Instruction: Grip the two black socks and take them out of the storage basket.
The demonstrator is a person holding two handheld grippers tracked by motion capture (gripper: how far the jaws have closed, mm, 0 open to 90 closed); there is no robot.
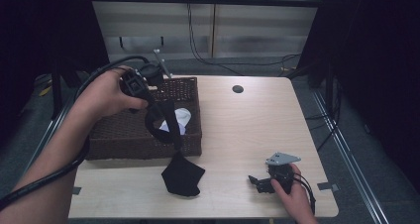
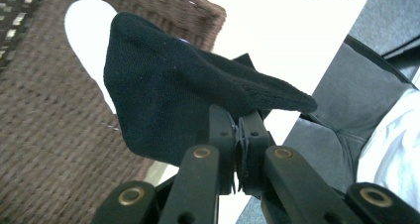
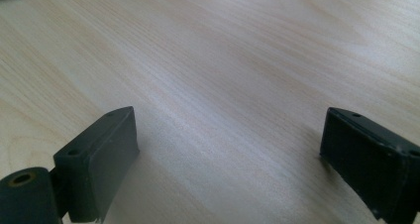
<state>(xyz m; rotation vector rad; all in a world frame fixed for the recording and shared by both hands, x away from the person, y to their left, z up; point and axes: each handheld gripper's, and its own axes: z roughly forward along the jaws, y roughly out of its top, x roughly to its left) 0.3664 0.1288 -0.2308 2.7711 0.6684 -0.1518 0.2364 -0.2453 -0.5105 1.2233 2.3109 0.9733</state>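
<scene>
1. Lifting a black sock (image 1: 174, 135) is the step in hand; the left gripper (image 1: 157, 110) has its jaws pinched together on a fold of the knit, seen close in the left gripper view (image 2: 198, 90), and the cloth hangs from above the wicker basket (image 1: 124, 135) down over its front wall, its lower end resting on the table (image 1: 237, 130) just in front.

2. Judging from that, the sock is either coming out of the basket or going into it, I cannot tell which; the next move calls for raising the trailing end clear of the basket's front wall before carrying it either way, with the grip kept firm since only a thin fold is caught.

3. The right gripper (image 1: 258, 183) rests low at the near right of the table, well apart from the sock; its jaws stand wide apart over bare wood with nothing between them.

4. Inside the basket lies a white item (image 1: 181, 116), partly hidden by the sock; the woven rim could snag the knit; a round cable hole (image 1: 237, 89) sits at the far side of the table, out of the way.
</scene>
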